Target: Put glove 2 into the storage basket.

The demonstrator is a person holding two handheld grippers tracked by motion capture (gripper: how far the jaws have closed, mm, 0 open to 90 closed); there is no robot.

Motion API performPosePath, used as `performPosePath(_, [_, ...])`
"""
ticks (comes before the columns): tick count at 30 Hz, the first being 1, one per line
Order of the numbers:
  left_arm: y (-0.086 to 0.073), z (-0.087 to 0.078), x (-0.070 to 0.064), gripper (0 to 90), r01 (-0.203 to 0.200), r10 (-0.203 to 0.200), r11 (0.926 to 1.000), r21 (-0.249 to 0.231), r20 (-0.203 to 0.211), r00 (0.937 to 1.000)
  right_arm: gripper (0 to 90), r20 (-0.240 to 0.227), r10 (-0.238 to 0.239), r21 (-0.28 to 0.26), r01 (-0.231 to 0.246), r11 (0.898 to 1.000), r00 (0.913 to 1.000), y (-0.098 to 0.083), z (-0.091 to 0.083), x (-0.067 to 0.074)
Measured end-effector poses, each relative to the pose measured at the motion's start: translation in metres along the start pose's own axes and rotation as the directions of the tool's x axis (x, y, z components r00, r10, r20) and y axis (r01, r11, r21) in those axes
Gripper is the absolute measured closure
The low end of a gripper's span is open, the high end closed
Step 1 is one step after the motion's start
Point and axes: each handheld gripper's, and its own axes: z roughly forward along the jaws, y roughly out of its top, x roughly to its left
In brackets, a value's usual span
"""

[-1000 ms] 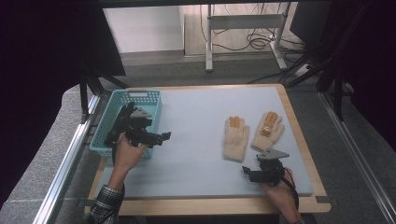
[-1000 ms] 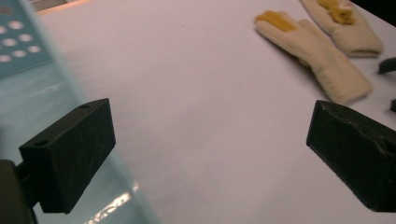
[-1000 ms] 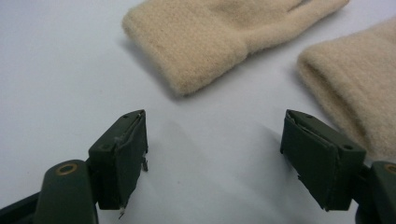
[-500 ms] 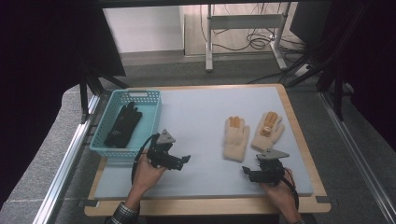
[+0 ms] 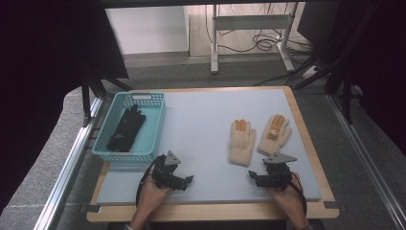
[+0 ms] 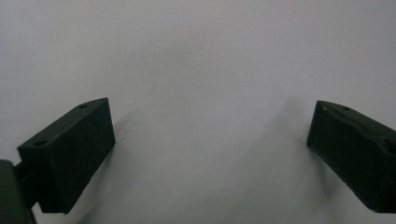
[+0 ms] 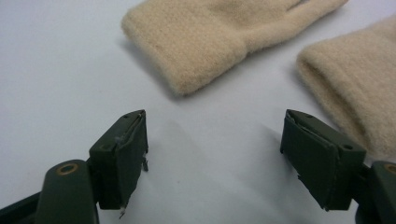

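Note:
Two beige knit gloves with orange fingertips lie side by side on the pale mat, the left glove (image 5: pixel 242 139) (image 7: pixel 219 32) and the right glove (image 5: pixel 275 133) (image 7: pixel 355 79). A black glove (image 5: pixel 126 127) lies inside the teal basket (image 5: pixel 155 129) at the left. My left gripper (image 5: pixel 187 182) (image 6: pixel 210 154) rests on the bare mat near the front edge, just in front of the basket, open with nothing between its jaws. My right gripper (image 5: pixel 254 178) (image 7: pixel 215 154) sits open on the mat just short of the beige gloves' cuffs, also empty.
The pale mat (image 5: pixel 201 124) covers a wood-edged table (image 5: pixel 306 129). Metal rails run along both sides of the table. A desk frame and cables stand on the floor beyond the far edge.
My left gripper left the basket, where the black glove now lies, and came down to the mat near the front edge. The right gripper stayed where it was.

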Motion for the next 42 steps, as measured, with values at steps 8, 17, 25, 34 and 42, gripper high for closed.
performPosePath(8, [0.000,0.001,0.001,1.1,0.012,-0.012,0.9999,-0.001,0.004,0.9999,22.9,-0.004,0.007,-0.001,-0.007,1.000,1.0000,0.000,0.000,0.000])
performPosePath(17, [-0.001,0.000,0.001,1.7,0.011,-0.011,0.9999,-0.005,0.000,0.9999,36.3,-0.033,0.038,-0.011,-0.039,0.999,0.9987,0.002,-0.007,-0.005])
performPosePath(25, [-0.001,0.001,0.000,2.1,0.010,-0.010,0.9999,-0.008,-0.001,0.9999,46.3,-0.025,0.004,-0.031,-0.005,1.000,0.9997,0.027,-0.012,-0.012])
performPosePath(34, [-0.001,0.000,0.001,2.2,0.011,-0.011,0.9999,-0.008,-0.001,0.9999,61.8,-0.045,-0.018,-0.020,0.017,1.000,0.9988,0.071,0.008,-0.033])
performPosePath(42, [-0.001,0.000,0.000,2.2,0.011,-0.011,0.9999,-0.008,-0.002,0.9999,39.4,-0.079,-0.054,0.007,0.055,0.998,0.9954,0.091,0.039,-0.036])
